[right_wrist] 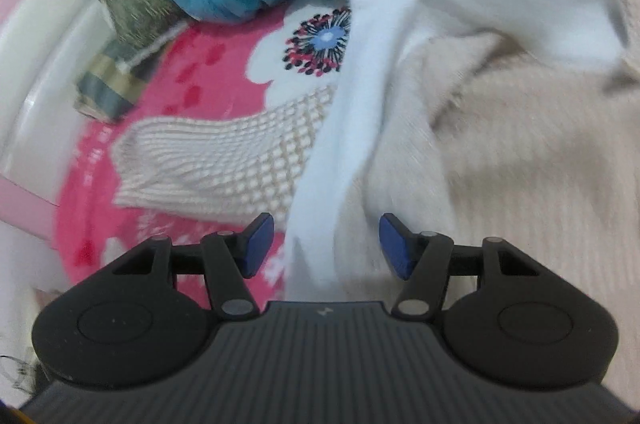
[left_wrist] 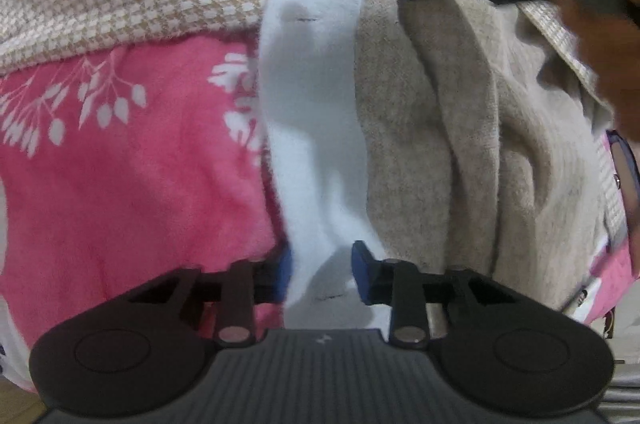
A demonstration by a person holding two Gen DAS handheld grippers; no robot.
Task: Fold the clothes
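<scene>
The left gripper (left_wrist: 322, 266) pinches a fold of the white garment (left_wrist: 304, 112), apparently to lift it off the beige sweater (left_wrist: 432, 128) heaped on the pink floral blanket (left_wrist: 132, 184). The right gripper (right_wrist: 326, 244), jaws half open and empty, hangs over the same white cloth near the blanket's middle. No labels are readable.

Both wrist views down on bedspread (left_wrist: 120, 184)

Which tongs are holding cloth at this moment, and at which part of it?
The left tongs pinch the white garment at its near edge. The right tongs stand open above the clothes and hold nothing.
</scene>
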